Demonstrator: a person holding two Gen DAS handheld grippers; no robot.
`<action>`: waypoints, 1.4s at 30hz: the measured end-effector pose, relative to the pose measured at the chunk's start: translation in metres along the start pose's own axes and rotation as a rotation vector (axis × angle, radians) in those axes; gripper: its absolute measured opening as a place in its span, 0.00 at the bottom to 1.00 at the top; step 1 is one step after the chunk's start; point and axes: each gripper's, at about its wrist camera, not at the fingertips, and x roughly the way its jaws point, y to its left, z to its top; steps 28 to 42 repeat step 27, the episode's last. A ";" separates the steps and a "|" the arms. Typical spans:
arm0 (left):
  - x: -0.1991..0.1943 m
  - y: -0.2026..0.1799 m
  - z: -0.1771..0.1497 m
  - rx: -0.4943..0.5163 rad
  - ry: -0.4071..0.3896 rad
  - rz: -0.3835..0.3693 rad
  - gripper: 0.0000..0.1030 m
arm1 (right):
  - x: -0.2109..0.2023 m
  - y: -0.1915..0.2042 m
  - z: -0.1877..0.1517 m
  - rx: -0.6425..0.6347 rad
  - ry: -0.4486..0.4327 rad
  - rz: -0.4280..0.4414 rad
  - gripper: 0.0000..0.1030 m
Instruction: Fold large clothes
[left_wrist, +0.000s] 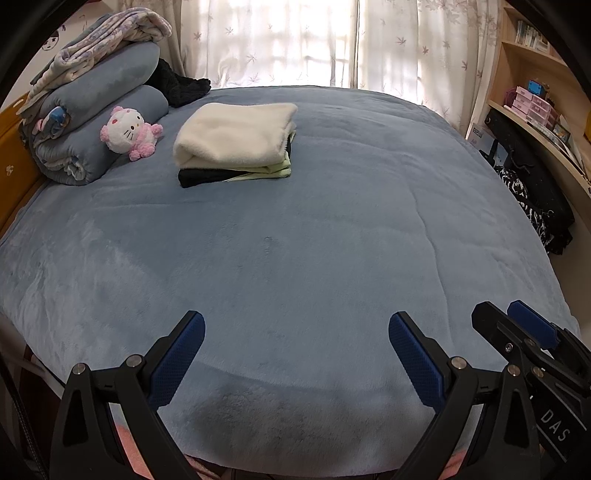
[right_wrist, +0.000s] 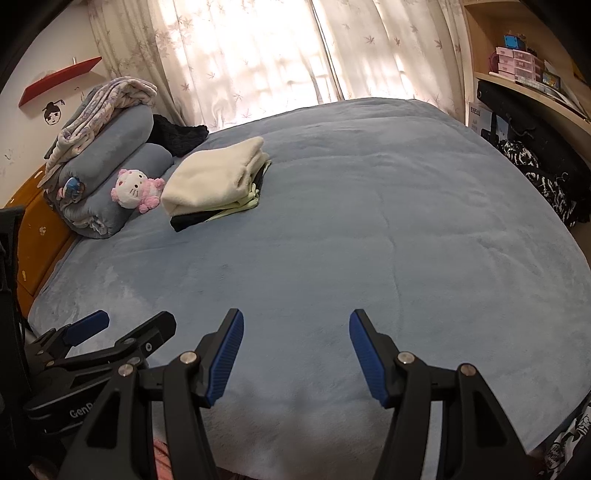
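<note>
Daylight pours through the thin curtains (left_wrist: 295, 44) at the far side and blows out to near-white glare there, while the blue bedcover (left_wrist: 295, 229) lies in soft, even light. A dim shadow darkens its near edge. Both fisheye views bend strongly and blacken at the corners; the focus is sharp.

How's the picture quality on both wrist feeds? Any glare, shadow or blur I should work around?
Left wrist: the backlit curtains blow out white, the fisheye bows the bed, and a dark shadow lies between the open left gripper fingers. Right wrist: same window glare, slightly softer focus, folded pile readable, right gripper sharp.
</note>
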 end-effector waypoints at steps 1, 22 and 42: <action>-0.001 0.000 0.000 0.000 -0.001 0.000 0.96 | 0.000 0.000 0.000 0.001 0.000 0.000 0.58; -0.007 0.001 -0.006 -0.013 0.000 0.008 0.96 | -0.002 0.006 -0.003 -0.002 -0.003 0.005 0.58; -0.008 0.000 -0.008 -0.019 0.010 0.009 0.96 | -0.001 0.006 -0.004 -0.004 -0.002 0.004 0.58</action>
